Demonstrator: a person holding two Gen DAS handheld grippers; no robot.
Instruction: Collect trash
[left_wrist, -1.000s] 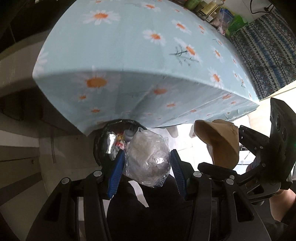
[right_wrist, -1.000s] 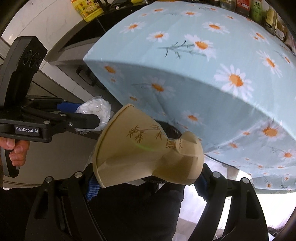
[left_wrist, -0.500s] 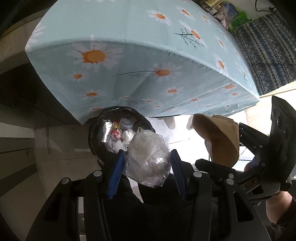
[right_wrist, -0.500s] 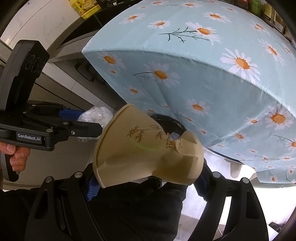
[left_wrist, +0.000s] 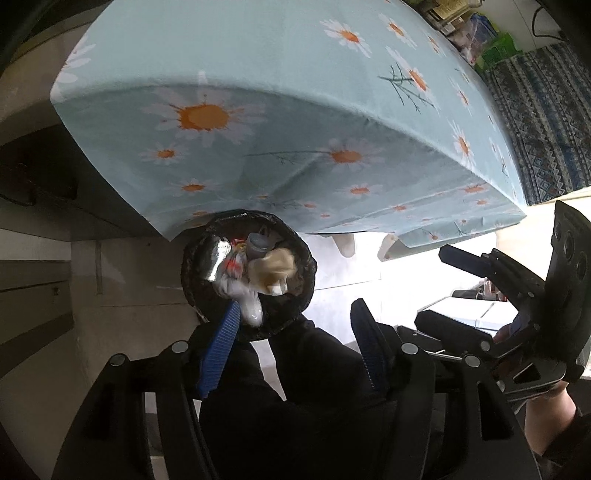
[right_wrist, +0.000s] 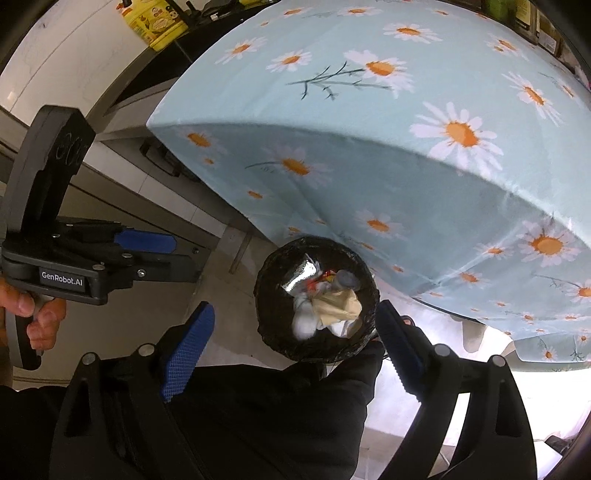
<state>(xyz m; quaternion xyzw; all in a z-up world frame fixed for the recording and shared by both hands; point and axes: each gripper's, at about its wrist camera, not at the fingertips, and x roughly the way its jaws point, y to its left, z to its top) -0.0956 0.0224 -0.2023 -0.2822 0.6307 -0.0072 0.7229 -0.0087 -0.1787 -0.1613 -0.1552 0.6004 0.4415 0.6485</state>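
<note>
A black-lined trash bin stands on the floor under the table's edge. Inside lie a crumpled tan paper cup, a clear plastic bag of white stuff, a foil wrapper and a grey bottle cap. My left gripper is open and empty above the bin; it also shows in the right wrist view. My right gripper is open and empty above the bin; it also shows in the left wrist view.
A table with a light blue daisy cloth overhangs the bin. Grey cabinets stand to the left. A patterned blue fabric hangs at the far right. A yellow container sits on a counter.
Both grippers have opened. The plastic bag has dropped from the left gripper and the paper cup from the right gripper into the bin.
</note>
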